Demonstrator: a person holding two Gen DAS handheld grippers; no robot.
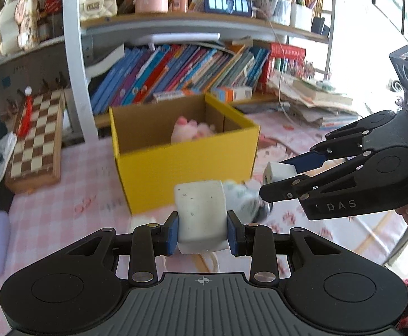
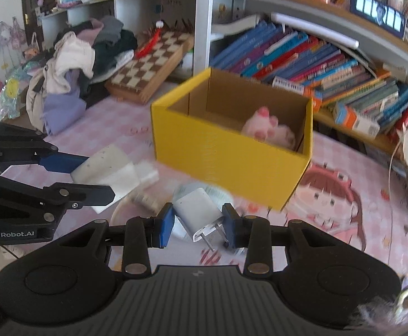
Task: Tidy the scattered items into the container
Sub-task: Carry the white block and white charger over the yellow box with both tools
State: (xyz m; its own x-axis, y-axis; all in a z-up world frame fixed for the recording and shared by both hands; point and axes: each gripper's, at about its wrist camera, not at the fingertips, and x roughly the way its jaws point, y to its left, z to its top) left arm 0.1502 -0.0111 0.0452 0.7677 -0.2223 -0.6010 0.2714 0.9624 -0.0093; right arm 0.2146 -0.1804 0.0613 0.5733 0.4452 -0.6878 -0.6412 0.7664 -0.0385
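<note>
A yellow cardboard box (image 1: 181, 165) (image 2: 220, 156) stands open on the pink tablecloth, with a pink plush toy (image 1: 191, 131) (image 2: 268, 128) inside. My left gripper (image 1: 202, 232) is shut on a white blocky power adapter (image 1: 201, 210), also seen in the right wrist view (image 2: 106, 165), held in front of the box. My right gripper (image 2: 198, 228) is shut on a small white plug charger (image 2: 198, 210), prongs pointing down; it shows in the left wrist view (image 1: 278, 172) too. A blurred white and grey item (image 1: 243, 198) lies on the cloth between the grippers.
A folded chessboard (image 1: 37, 140) (image 2: 150, 64) lies left of the box. A pile of clothes (image 2: 78, 64) sits at the far left. Bookshelves with slanted books (image 1: 176, 75) (image 2: 316, 64) stand behind the box. Stacked papers (image 1: 316, 98) lie at the right.
</note>
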